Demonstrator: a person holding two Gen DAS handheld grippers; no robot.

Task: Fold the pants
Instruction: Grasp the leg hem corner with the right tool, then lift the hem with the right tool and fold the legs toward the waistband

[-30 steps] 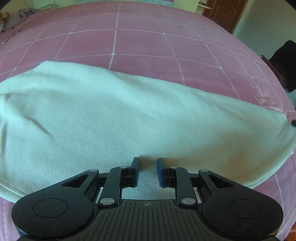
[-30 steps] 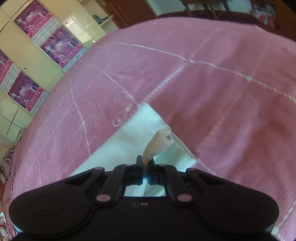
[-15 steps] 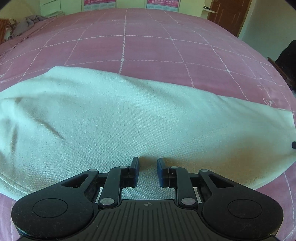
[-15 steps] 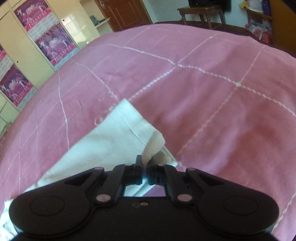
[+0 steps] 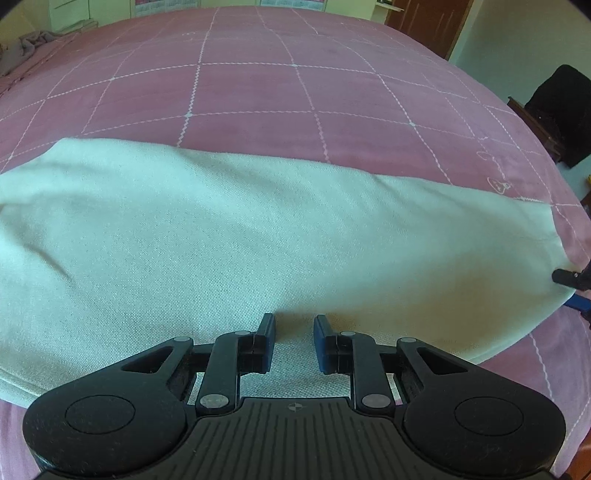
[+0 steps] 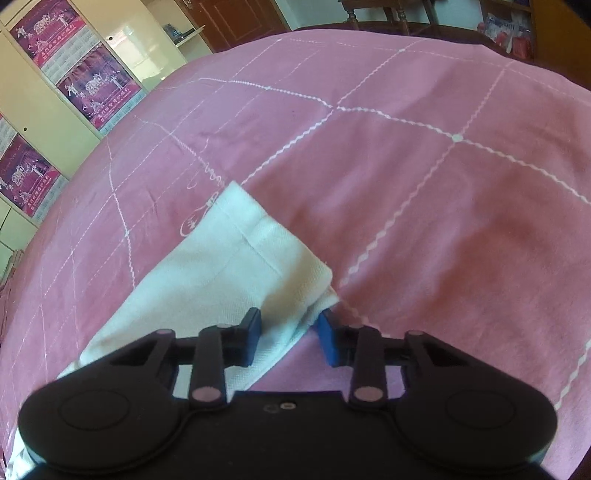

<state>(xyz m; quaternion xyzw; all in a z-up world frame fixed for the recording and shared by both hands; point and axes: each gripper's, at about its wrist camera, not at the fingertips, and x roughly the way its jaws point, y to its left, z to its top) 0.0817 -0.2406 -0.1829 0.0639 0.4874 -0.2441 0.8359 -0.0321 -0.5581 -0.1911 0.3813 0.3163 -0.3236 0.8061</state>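
The pale white pants (image 5: 258, 236) lie flat across the pink bed, stretching from left to right in the left wrist view. My left gripper (image 5: 294, 332) is open and empty, hovering over the near edge of the cloth. In the right wrist view the hem end of the pants (image 6: 236, 266) lies on the bed, one corner slightly rumpled. My right gripper (image 6: 289, 328) is open, its jaws standing either side of that hem corner, holding nothing. A tip of the right gripper (image 5: 570, 278) shows at the right edge of the left wrist view.
The pink quilted bedspread (image 5: 295, 85) with white stitched squares covers the bed. Cream cupboards with purple posters (image 6: 92, 85) stand behind it. A brown door (image 5: 428, 22) and a dark chair (image 5: 554, 110) are at the right. A wooden table (image 6: 388, 14) stands beyond the bed.
My right gripper has opened and let go of the hem, which has dropped flat onto the bed. The left gripper stayed open over the cloth and its view tilted back slightly.
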